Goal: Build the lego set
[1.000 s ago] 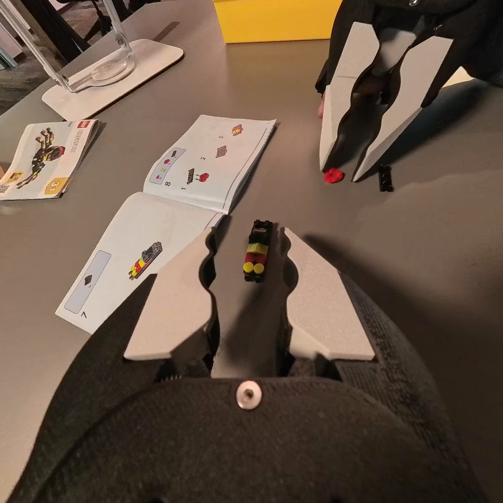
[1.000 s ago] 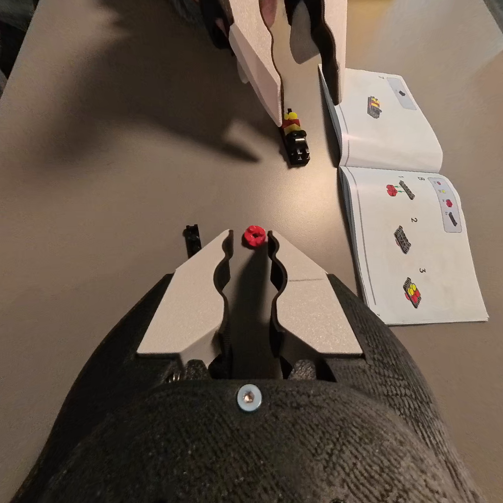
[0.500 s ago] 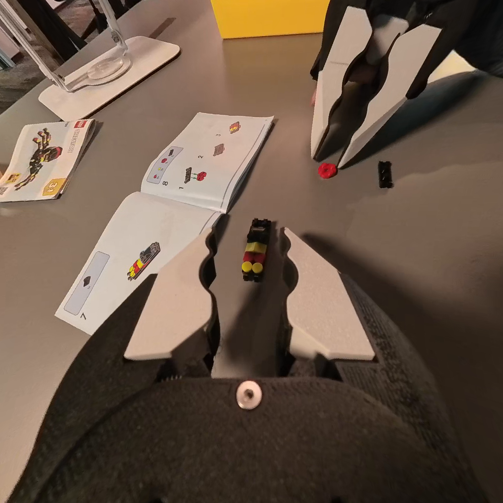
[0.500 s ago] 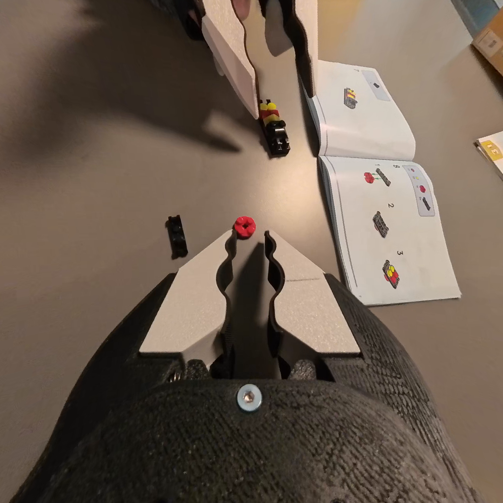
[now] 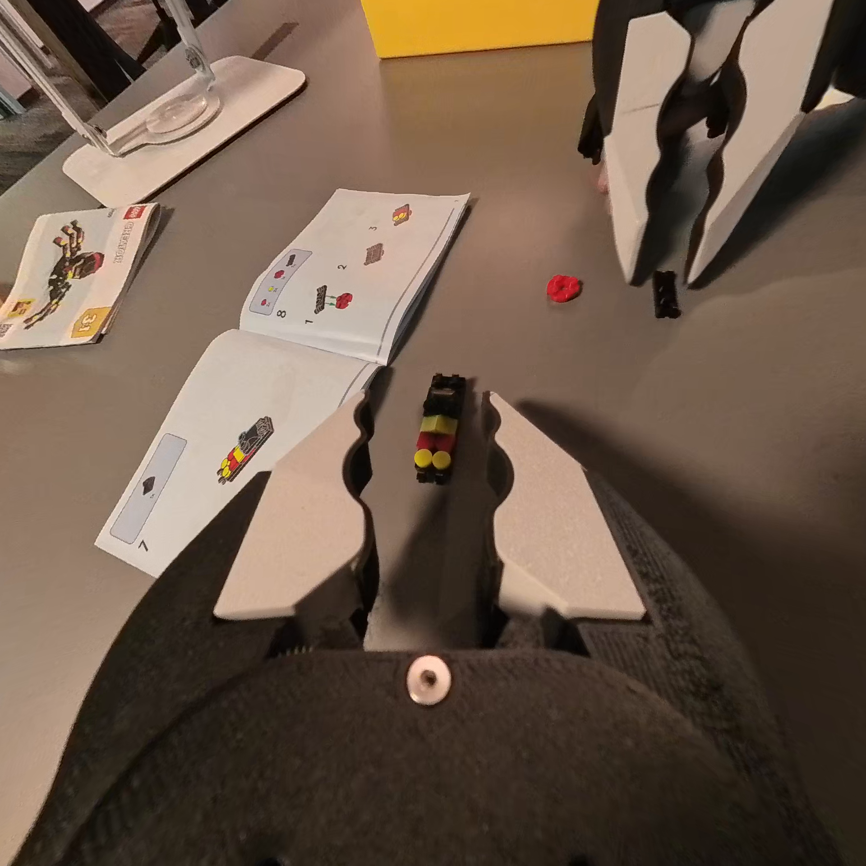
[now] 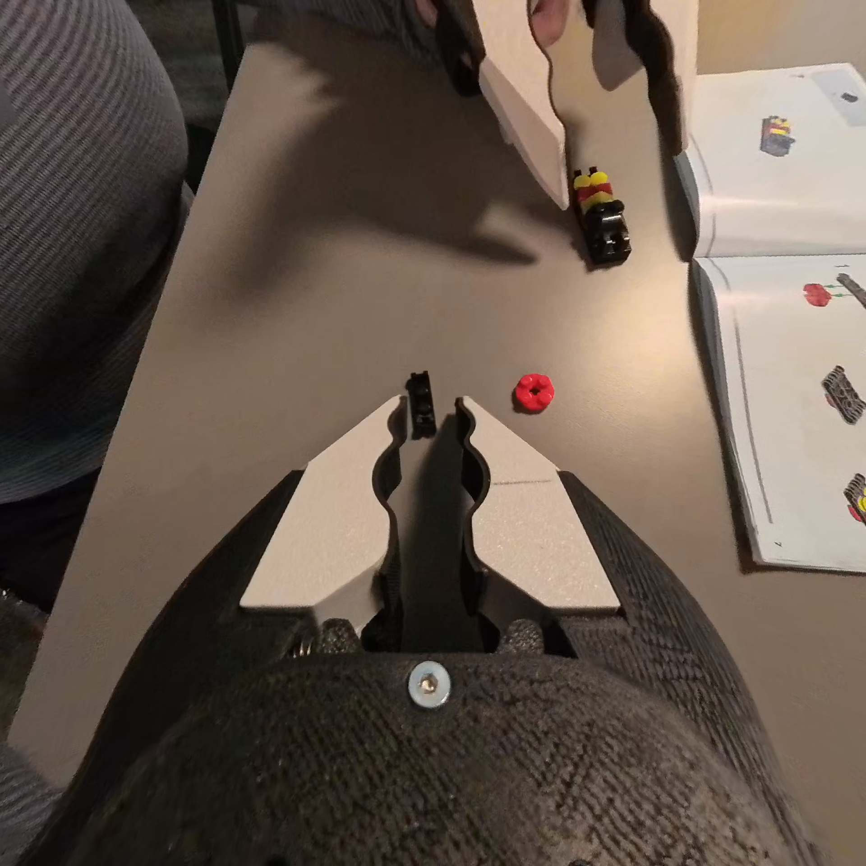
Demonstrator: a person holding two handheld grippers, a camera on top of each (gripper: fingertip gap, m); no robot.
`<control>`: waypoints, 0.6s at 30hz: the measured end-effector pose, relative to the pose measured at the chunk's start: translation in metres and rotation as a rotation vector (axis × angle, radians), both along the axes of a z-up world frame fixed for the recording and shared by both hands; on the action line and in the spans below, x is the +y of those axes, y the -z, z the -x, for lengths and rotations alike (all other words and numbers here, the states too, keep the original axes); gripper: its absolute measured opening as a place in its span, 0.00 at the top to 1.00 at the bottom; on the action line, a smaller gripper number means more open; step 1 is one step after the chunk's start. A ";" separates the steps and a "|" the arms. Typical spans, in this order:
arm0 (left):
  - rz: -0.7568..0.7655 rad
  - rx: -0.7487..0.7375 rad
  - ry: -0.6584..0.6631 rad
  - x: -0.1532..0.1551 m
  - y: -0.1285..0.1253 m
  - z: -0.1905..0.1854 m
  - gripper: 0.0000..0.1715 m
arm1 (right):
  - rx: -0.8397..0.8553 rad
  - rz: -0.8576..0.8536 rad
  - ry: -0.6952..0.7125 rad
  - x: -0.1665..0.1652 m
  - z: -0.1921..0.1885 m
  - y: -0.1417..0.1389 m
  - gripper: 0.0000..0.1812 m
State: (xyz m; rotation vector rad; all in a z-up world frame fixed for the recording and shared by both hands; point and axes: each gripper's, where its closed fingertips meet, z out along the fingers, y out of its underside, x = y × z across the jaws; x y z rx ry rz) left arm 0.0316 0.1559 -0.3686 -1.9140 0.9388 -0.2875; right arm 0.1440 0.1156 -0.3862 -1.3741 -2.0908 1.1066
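Straddling black piece (image 6: 420, 404): right claw (image 6: 429, 403), apart | red stud (image 6: 534, 392) beside

Left hand-held gripper (image 5: 425, 403): two pale grey wedge fingers with wavy, scalloped inner edges, seated in a black, coarse-textured housing with a silver screw at its centre. Right hand-held gripper (image 6: 427, 406): same build, pale fingers, a thin seam line across one, small coil spring showing at the base. Grey ribbed clothing on the person, at the frame's left edge.

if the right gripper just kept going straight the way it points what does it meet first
Probably the small black lego piece, lying on the table between the open tips of the right gripper. The red round piece sits off to the side.
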 end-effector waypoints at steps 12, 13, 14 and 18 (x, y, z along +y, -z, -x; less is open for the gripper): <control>-0.006 0.026 0.002 0.000 0.002 -0.001 0.74 | 0.011 -0.108 -0.003 0.002 0.005 0.005 0.97; -0.006 0.030 0.003 0.000 0.003 -0.001 0.74 | 0.015 -0.106 0.003 0.003 0.006 0.005 0.97; -0.007 0.033 0.003 0.000 0.003 -0.001 0.74 | 0.015 -0.108 0.010 0.004 0.007 0.005 0.97; -0.007 0.033 0.004 0.000 0.003 -0.001 0.74 | 0.097 -0.148 0.097 0.022 0.015 -0.005 0.97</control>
